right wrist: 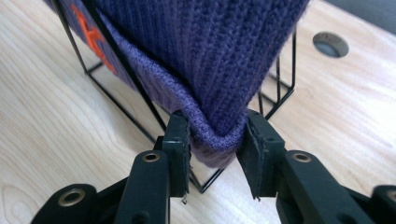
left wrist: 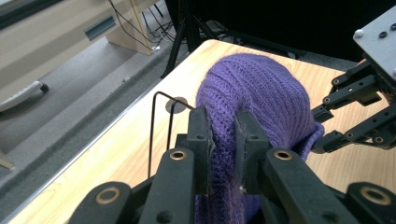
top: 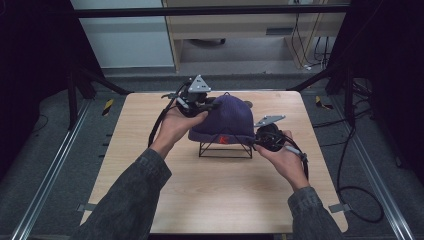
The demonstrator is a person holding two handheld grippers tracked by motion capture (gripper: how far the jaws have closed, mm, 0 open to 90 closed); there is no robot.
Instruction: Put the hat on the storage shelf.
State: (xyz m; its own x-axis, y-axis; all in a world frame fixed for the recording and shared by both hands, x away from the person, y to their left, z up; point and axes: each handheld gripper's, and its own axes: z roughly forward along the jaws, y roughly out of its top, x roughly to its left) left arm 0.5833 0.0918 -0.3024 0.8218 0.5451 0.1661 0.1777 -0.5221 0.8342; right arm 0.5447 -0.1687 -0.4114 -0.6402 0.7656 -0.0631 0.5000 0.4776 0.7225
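Observation:
A purple knit hat (top: 227,117) with an orange logo (top: 223,139) sits over a black wire stand (top: 225,150) mid-table. My left gripper (top: 212,106) is at the hat's back left side. In the left gripper view it (left wrist: 223,116) is shut on a fold of the hat (left wrist: 261,88), with the stand's wire (left wrist: 154,126) beside it. My right gripper (top: 252,141) is at the front right brim. The right gripper view shows it (right wrist: 217,123) shut on the rolled brim (right wrist: 215,135), just above the stand (right wrist: 116,105).
The wooden table (top: 210,195) has a round hole (top: 248,104) behind the hat. Its far edge drops to a grey floor with dark frame legs (top: 95,80) and cables (top: 350,190). The other hand's gripper (left wrist: 359,112) appears at the right of the left gripper view.

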